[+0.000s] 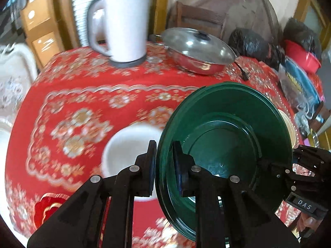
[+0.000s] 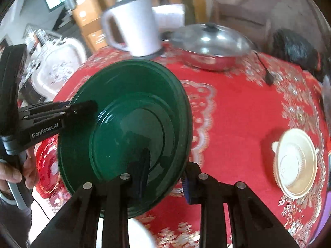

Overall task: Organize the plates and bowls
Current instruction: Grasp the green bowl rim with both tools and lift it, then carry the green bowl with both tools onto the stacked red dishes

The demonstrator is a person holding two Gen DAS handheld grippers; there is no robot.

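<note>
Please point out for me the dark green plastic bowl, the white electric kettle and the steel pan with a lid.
Dark green plastic bowl [image 1: 225, 136], left wrist view, on its inner base.
White electric kettle [image 1: 126, 26], left wrist view, on its body wall.
Steel pan with a lid [image 2: 211, 41], right wrist view, on the lid's dome.

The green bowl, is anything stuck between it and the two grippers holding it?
No. Both hand-held grippers already clamp the green bowl by its rim: the left hand-held gripper on one side, the right hand-held gripper on the opposite side. Nothing visible sits between pads and rim.
</note>
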